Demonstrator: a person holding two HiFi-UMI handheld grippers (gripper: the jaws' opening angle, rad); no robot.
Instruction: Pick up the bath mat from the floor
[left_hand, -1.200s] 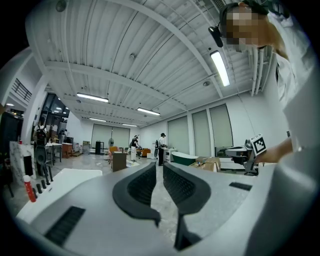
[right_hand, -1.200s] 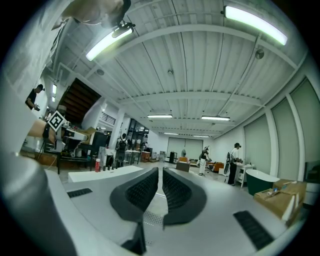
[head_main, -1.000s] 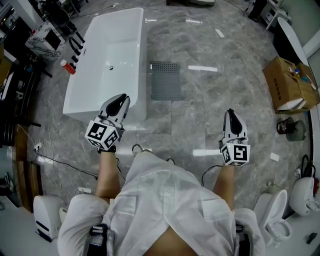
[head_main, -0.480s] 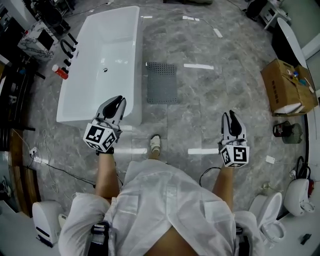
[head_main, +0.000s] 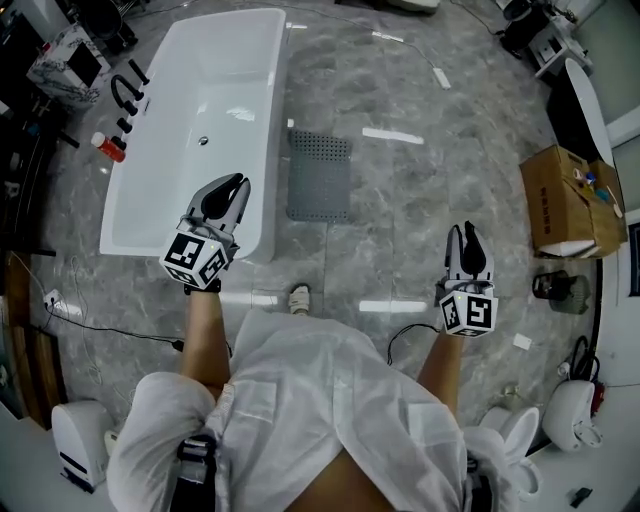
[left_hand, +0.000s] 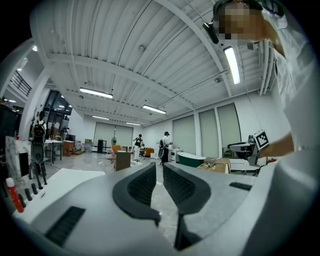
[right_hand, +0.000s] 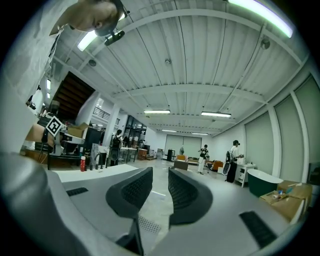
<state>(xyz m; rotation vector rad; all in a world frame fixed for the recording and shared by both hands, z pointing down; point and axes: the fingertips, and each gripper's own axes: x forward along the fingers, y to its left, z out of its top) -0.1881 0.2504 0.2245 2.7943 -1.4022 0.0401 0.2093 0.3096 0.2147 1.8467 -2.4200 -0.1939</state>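
Bath mat (head_main: 320, 175), grey perforated rubber, looks limp and light: pinch its near edge. Your left gripper (head_main: 230, 186) has fingers closed, right gripper (head_main: 467, 232) just parted narrowly, both empty.

Left forearm (head_main: 205, 335), right forearm (head_main: 440, 365) stretched forward, both grippers level. Left gripper (head_main: 232, 184) jaws together, empty. Right gripper (head_main: 466, 233) jaws just been opening, slim gap, nothing between

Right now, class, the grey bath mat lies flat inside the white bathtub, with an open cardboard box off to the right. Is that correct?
Not quite. The head view shows the bath mat lying flat on the floor beside the bathtub, not inside it. The open cardboard box does stand off to the right.
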